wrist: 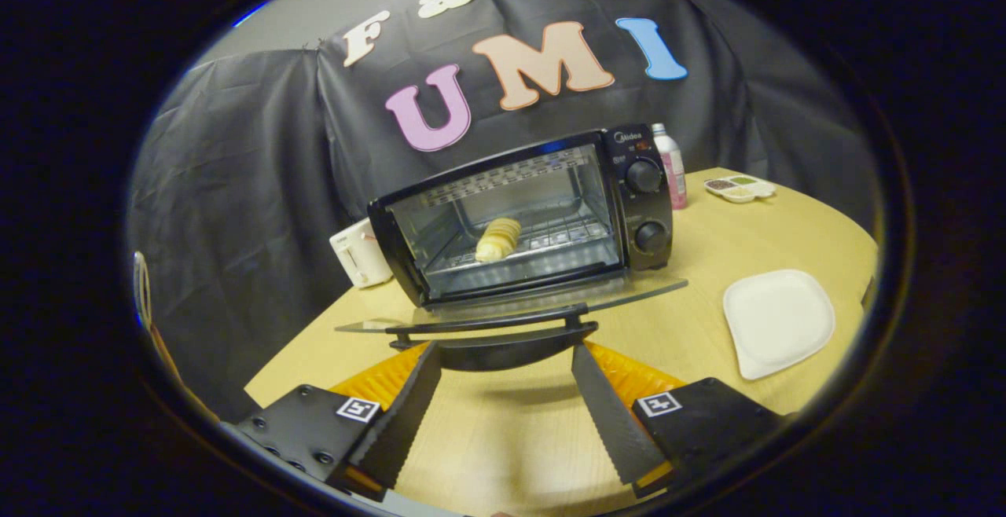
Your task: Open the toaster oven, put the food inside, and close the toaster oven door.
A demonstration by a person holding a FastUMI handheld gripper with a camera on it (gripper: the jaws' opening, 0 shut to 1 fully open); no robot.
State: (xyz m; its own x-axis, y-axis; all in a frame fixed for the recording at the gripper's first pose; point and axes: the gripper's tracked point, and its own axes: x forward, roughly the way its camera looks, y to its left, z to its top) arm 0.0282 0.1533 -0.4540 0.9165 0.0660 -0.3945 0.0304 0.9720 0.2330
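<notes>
Door down, food in, closing left to do

Toaster oven (523, 214) standing on the wooden surface (707, 258), glass door (511, 305) dropped flat toward the fingers, dark bar handle (491, 322) along its front edge. Food (498, 240), a pale ridged roll, lying on the wire rack (550, 242) inside, left of centre. Gripper (507, 360) spread wide and empty, fingers gripping nothing, tips just under and either side of the handle's curved underside.

Likely step: closing the door. Best done by slipping the tips beneath the handle or the door's front lip and lifting in an arc about the hinge, not pushing straight forward, which might shove the oven back across the smooth surface. Worth keeping contact centred so the door does not twist, and following through until flush with the frame.

Door: clear glass, thin, hard, reflective, likely slippery against the fingers. Handle: smooth dark plastic, gently bowed. Oven body: glossy black with two round knobs (644, 177) on the right. Rack: thin bright metal bars. White square plate (778, 320) to the right, bare, with rounded corners. Pink bottle (673, 167) beside the oven, small divided dish (739, 187) beyond
</notes>
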